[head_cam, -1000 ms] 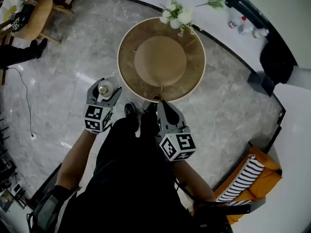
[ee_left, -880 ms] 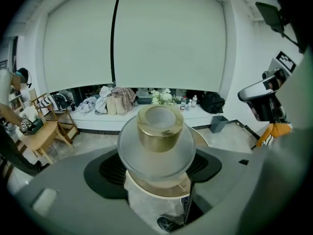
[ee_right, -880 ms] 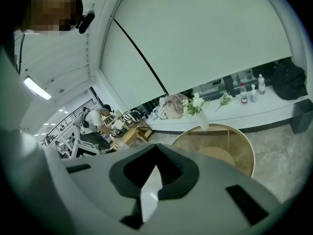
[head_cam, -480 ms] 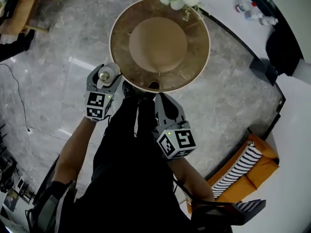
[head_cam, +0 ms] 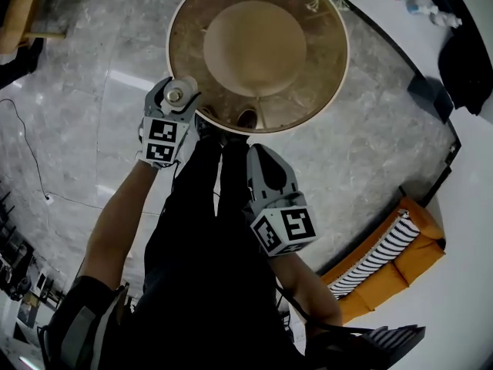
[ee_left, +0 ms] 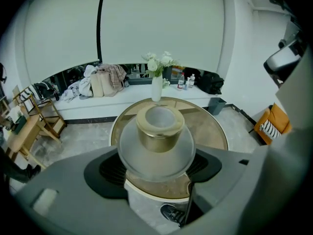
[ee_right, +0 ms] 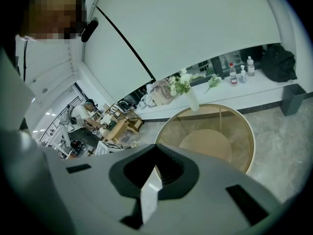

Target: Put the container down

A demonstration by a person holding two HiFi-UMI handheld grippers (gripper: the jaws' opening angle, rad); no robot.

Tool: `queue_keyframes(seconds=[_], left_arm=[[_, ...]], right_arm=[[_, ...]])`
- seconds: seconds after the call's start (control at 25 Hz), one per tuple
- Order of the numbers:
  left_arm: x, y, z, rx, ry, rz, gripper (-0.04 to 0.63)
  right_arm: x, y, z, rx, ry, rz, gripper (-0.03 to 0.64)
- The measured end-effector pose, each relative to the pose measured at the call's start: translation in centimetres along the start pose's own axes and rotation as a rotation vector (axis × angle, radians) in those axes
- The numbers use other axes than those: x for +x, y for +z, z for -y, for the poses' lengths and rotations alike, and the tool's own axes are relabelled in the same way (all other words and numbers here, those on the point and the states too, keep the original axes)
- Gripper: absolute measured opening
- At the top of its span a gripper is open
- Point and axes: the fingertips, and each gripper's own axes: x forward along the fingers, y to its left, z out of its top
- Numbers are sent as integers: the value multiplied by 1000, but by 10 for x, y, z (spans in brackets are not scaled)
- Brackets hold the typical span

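Beyond the left tool's [head_cam: 176,96] container [ee_left: 159,136] stands a seemingly glass table [head_cam: 312,95].

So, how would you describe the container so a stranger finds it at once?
Start at the round glass table. At its near edge the left gripper holds the container: clear rounded glass with a gold neck, unlike the white vase opposite.

Container [head_cam: 176,95] body hidden between left tongs [head_cam: 175,99]; round table [head_cam: 322,83] far rim cut by head view's top edge.
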Motion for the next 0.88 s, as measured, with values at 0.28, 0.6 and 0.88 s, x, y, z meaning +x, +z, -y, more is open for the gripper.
queue_keyframes(seconds=[0.28, 0.6, 0.88], left_arm=[[46, -19, -2, 23, -5, -60, 336], [81, -46, 1, 24, -17, -101, 336], [104, -60, 11, 24, -26, -133, 336]], right_arm=[[10, -11, 30, 33, -40, -24, 8], [25, -28, 33, 54, -39, -62, 8], [27, -40, 48, 69, -57, -94, 8]])
